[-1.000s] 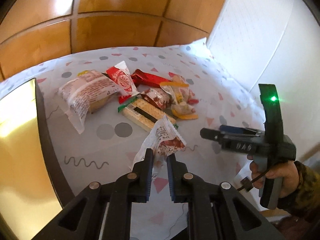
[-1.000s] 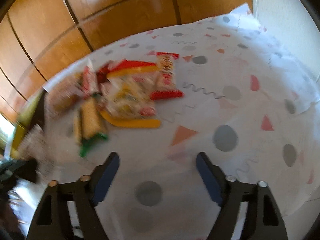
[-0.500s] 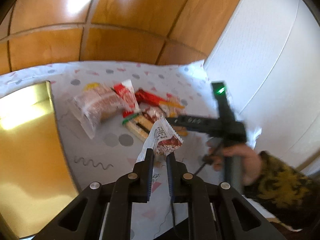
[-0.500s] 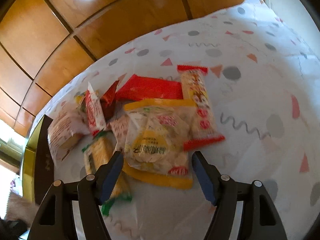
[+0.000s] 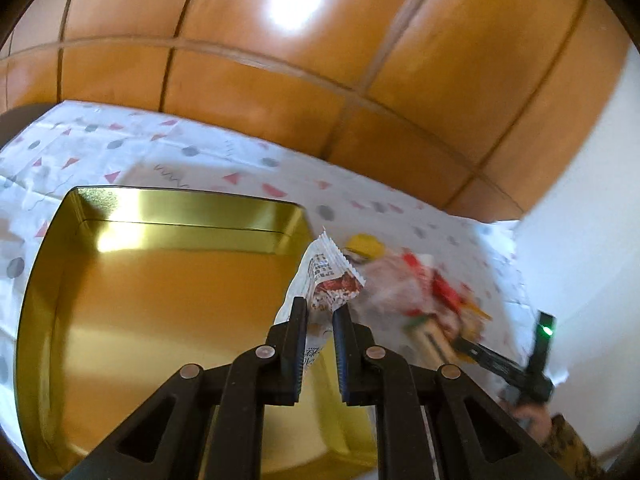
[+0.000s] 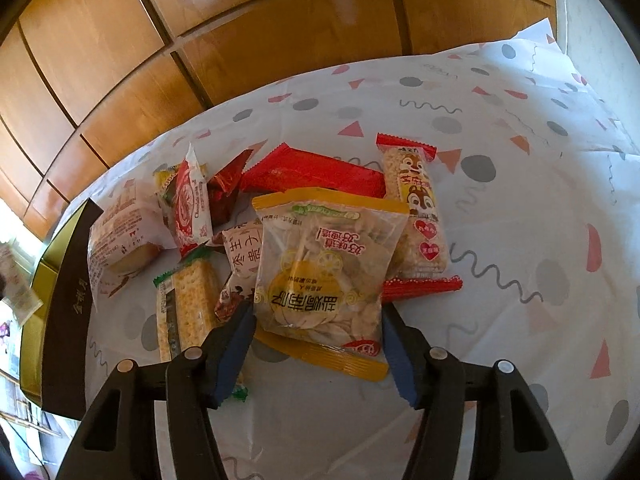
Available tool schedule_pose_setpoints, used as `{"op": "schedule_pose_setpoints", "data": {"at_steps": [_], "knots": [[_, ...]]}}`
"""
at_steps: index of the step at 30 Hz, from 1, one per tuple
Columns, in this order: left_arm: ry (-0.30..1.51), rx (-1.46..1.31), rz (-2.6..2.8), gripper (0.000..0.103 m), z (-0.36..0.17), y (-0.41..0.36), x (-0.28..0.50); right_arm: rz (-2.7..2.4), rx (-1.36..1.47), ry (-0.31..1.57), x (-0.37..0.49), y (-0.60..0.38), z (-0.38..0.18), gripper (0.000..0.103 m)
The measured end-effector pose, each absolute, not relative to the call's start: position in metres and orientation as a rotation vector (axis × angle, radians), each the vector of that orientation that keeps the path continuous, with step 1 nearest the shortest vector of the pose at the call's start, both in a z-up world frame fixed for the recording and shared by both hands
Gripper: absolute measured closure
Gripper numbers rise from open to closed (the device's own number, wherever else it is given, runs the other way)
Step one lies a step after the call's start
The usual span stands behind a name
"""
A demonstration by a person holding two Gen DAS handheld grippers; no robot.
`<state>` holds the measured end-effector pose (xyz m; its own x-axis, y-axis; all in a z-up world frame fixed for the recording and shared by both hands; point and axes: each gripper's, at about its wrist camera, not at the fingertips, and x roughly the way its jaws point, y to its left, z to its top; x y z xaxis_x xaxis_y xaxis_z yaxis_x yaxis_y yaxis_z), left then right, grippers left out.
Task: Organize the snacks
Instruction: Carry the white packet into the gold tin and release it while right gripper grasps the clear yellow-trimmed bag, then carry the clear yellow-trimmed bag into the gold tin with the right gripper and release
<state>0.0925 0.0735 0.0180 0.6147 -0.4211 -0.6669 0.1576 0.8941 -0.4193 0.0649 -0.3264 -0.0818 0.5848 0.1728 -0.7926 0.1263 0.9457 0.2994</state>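
Two claws work over our patterned tablecloth [image 6: 520,208], which covers the table in front of wooden panelling [image 5: 280,92]. On its left side sits our gold tin [image 5: 160,320], open and with nothing visible inside it; in the right wrist view only its dark outer wall shows at the far left. To the right of the tin lies our pile of snacks [image 6: 280,232], the packets touching and overlapping. Topmost and nearest is the yellow-edged clear bag of crackers [image 6: 324,276]. Behind it lie a flat red packet [image 6: 316,174] and, at its right, a long rice bar with a chipmunk picture [image 6: 416,216]. To the left we see a wrapped cake [image 6: 120,240], a green-ended biscuit pack [image 6: 188,300] and a red-and-white wafer packet [image 6: 192,208]. Our right claw [image 6: 318,344] straddles the cracker bag, its blue pads on either side and closing in, not visibly pressing yet. Our left claw [image 5: 320,316] is clamped on a small white-and-red sachet [image 5: 328,280], held in the air above the tin's right edge.
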Motion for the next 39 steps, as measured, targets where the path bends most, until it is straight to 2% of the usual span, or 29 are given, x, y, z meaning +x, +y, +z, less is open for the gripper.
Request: {"op": "schedule_pose_setpoints", "data": {"at_steps": [12, 14, 15, 16, 27, 39], "knots": [[0.924, -0.239, -0.242, 0.086, -0.019, 0.052, 0.170, 0.010, 0.321, 0.925, 0.058, -0.321, -0.079, 0.039], [0.929, -0.242, -0.232, 0.075, -0.021, 0.050, 0.173, 0.009, 0.320, 0.926, 0.058, -0.321, -0.079, 0.039], [0.930, -0.246, -0.220, 0.062, -0.021, 0.050, 0.172, 0.009, 0.322, 0.925, 0.058, -0.321, -0.079, 0.039], [0.920, -0.253, -0.207, 0.054, -0.020, 0.051, 0.168, 0.009, 0.326, 0.924, 0.058, -0.321, -0.079, 0.039], [0.854, -0.111, -0.106, 0.050, -0.008, 0.042, 0.089, -0.021, 0.320, 0.916, 0.062, -0.321, -0.078, 0.041], [0.805, -0.043, 0.001, 0.022, -0.002, 0.043, 0.031, 0.001, 0.330, 0.924, 0.031, -0.323, -0.073, 0.051]]}}
